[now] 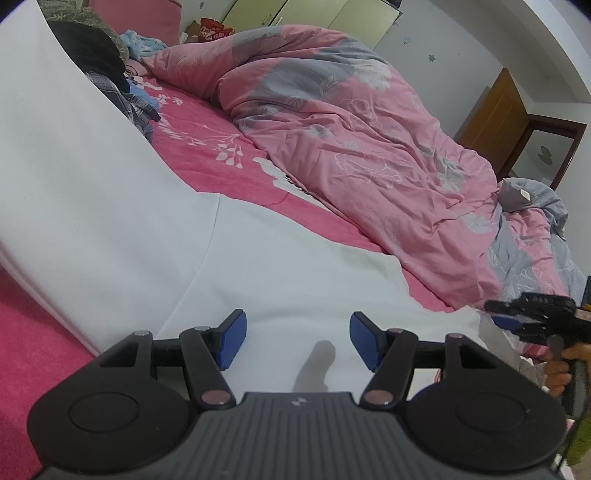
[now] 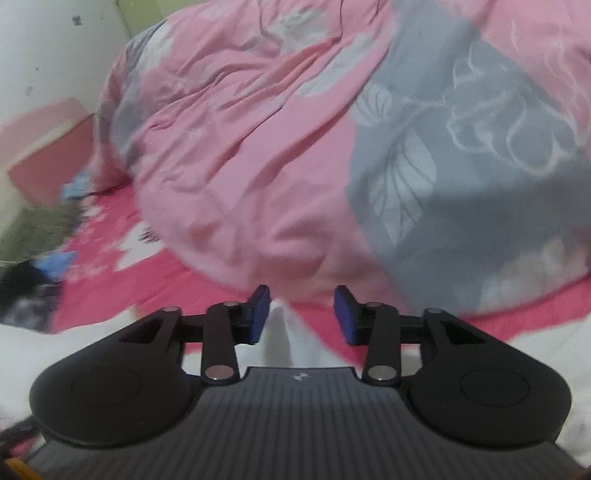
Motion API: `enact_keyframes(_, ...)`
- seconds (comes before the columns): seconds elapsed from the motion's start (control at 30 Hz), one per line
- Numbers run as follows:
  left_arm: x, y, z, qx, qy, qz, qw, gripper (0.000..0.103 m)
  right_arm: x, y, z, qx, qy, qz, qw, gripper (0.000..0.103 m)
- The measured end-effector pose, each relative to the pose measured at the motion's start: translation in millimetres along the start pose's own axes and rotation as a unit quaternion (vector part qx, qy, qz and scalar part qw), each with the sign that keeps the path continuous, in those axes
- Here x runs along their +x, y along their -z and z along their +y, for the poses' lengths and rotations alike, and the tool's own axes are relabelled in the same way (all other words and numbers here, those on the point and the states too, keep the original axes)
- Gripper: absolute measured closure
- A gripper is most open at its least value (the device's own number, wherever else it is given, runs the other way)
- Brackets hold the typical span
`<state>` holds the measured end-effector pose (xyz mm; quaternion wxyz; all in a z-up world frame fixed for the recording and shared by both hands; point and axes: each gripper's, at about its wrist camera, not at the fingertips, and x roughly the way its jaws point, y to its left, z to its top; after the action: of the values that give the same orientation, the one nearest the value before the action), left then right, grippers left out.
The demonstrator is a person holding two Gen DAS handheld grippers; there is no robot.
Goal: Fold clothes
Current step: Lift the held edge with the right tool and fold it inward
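A white garment [image 1: 122, 221] lies spread flat over the pink bed sheet [image 1: 207, 147], running from the far left toward me. My left gripper [image 1: 297, 334] hovers open just above its near part, nothing between the blue pads [image 1: 233, 341]. At the right edge of the left wrist view a hand holds my right gripper [image 1: 517, 317] over the garment's right end. In the blurred right wrist view the right gripper [image 2: 302, 314] stands open, with a raised white fold of the garment [image 2: 282, 339] between its pads [image 2: 260, 314], touching neither that I can see.
A bunched pink and grey floral quilt [image 1: 351, 125] fills the bed's far and right side, close to the garment's edge. Dark and plaid clothes [image 1: 110, 74] pile at the far left. A wooden door [image 1: 495, 118] and pale cupboards [image 1: 314, 14] stand behind.
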<state>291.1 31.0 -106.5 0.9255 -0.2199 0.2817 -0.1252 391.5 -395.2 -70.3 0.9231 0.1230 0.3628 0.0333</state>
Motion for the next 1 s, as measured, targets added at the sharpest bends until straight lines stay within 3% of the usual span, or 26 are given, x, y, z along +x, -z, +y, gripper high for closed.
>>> enact_keyframes(0.13,-0.2,0.0,-0.1,0.000,0.000,0.000,1.0000,0.040,-10.7,-4.9,-10.5,0.040,-0.022,0.017,0.999,0.057)
enact_keyframes(0.23,-0.4,0.0,0.1,-0.001,0.000,0.000,1.0000,0.040,4.9,-6.0,-4.6,0.031,-0.017,0.048,0.998,0.058)
enact_keyframes(0.33,-0.5,0.3,0.0,-0.003,0.001,-0.001,1.0000,0.040,9.1,-1.1,7.9,-0.005,-0.014,0.052,0.999,0.096)
enact_keyframes(0.43,-0.4,0.0,0.5,-0.003,0.001,0.000,1.0000,0.040,-24.6,18.0,32.7,-0.112,-0.052,0.000,0.992,0.098)
enact_keyframes(0.5,-0.4,0.0,1.1,-0.003,0.001,0.000,1.0000,0.040,-56.6,41.0,54.0,-0.220,-0.080,-0.044,0.971,0.098)
enact_keyframes(0.57,-0.2,0.2,1.1,-0.003,0.001,0.000,1.0000,0.040,-78.3,74.5,75.3,-0.337,-0.070,-0.058,0.937,0.098)
enact_keyframes(0.67,-0.2,0.0,0.6,-0.003,0.001,0.001,1.0000,0.040,-92.9,133.3,104.8,-0.518,-0.032,-0.063,0.853,0.098)
enact_keyframes(0.77,-0.2,0.0,0.2,-0.003,0.001,0.000,1.0000,0.040,-91.6,173.1,119.7,-0.631,0.004,-0.072,0.772,0.098)
enact_keyframes(0.8,0.0,0.0,0.2,-0.003,0.001,0.000,1.0000,0.040,-90.5,182.2,122.8,-0.656,0.012,-0.074,0.751,0.098)
enact_keyframes(0.83,0.1,0.0,0.2,-0.004,0.001,0.000,1.0000,0.040,-89.8,184.7,123.6,-0.663,0.014,-0.074,0.745,0.098)
enact_keyframes(0.9,0.3,0.1,0.1,-0.004,0.001,0.000,1.0000,0.040,-90.0,180.8,122.0,-0.655,0.015,-0.076,0.752,0.097)
enact_keyframes(1.0,0.5,-0.1,0.0,-0.004,0.001,0.000,1.0000,0.040,-95.8,165.7,118.4,-0.619,0.011,-0.079,0.781,0.083)
